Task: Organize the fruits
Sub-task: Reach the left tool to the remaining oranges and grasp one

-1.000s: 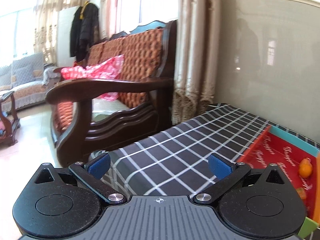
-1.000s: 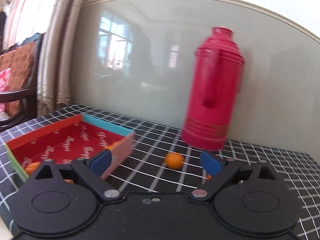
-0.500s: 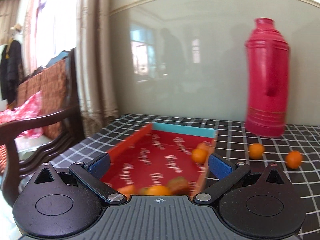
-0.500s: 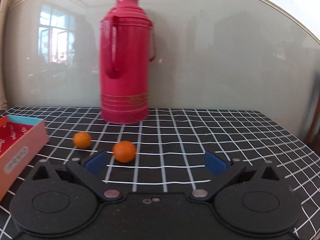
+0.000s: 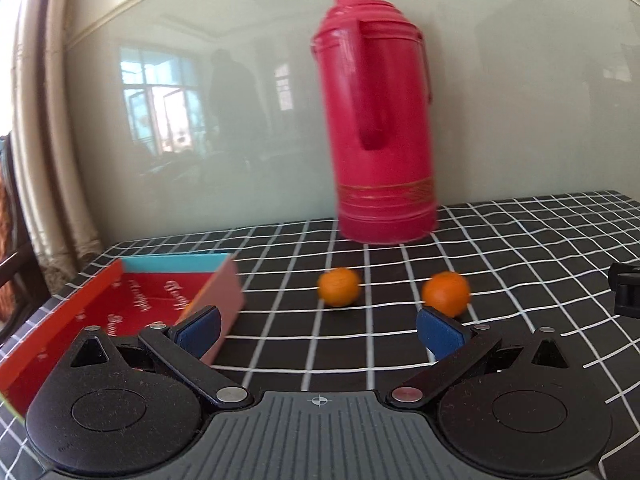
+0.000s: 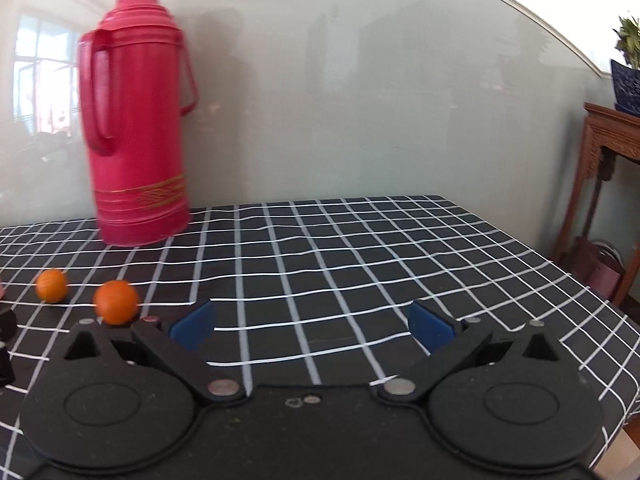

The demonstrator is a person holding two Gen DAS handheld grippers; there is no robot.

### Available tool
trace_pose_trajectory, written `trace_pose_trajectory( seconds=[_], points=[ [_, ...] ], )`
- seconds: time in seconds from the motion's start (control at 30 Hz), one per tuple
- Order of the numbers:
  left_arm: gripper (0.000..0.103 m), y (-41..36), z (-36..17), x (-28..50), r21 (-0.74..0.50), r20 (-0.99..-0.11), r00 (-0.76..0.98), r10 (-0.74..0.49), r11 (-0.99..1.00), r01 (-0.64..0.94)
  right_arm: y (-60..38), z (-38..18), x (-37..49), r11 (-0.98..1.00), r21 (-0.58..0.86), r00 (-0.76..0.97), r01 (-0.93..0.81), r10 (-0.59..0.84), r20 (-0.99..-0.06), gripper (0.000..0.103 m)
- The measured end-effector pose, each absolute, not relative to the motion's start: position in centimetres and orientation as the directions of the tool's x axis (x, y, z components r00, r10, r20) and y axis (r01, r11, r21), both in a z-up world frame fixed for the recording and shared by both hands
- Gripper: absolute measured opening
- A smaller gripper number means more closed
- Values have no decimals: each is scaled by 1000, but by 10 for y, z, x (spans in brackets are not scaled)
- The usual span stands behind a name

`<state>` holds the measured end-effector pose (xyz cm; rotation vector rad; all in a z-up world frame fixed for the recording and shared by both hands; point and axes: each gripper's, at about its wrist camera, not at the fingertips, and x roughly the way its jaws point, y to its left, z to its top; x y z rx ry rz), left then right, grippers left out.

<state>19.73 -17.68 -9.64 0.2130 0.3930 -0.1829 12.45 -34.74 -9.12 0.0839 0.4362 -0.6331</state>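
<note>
Two small oranges lie on the checked tablecloth: the left orange [image 5: 339, 286] [image 6: 51, 285] and the right orange [image 5: 446, 294] [image 6: 116, 301]. A shallow red box [image 5: 100, 300] with a teal far wall and a pink side wall sits at the table's left end. My left gripper [image 5: 318, 330] is open with nothing between its blue pads; the oranges lie just beyond it, the right one close behind its right pad. My right gripper [image 6: 312, 324] is open wide over bare cloth, with both oranges off to its left. What the box holds is hidden here.
A tall red thermos flask [image 5: 380, 120] [image 6: 136, 120] stands at the back by the glossy wall. A black part of the right gripper shows at the right edge [image 5: 626, 288]. A carved wooden stand [image 6: 608, 168] with a blue pot stands past the table's right edge.
Both views have swung to the right. The left view went from the sofa, across the red box, to the two oranges. The right view passed the box, so the oranges sit at its left.
</note>
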Motion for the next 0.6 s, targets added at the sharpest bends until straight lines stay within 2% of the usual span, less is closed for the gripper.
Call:
trace_pose_trajectory(
  seconds=[0.6],
  points=[
    [103,-250,-119,243,152,-488,842,-231,927,343,-364,-95,125,798,-26,713,602,-552,-433,97]
  ],
)
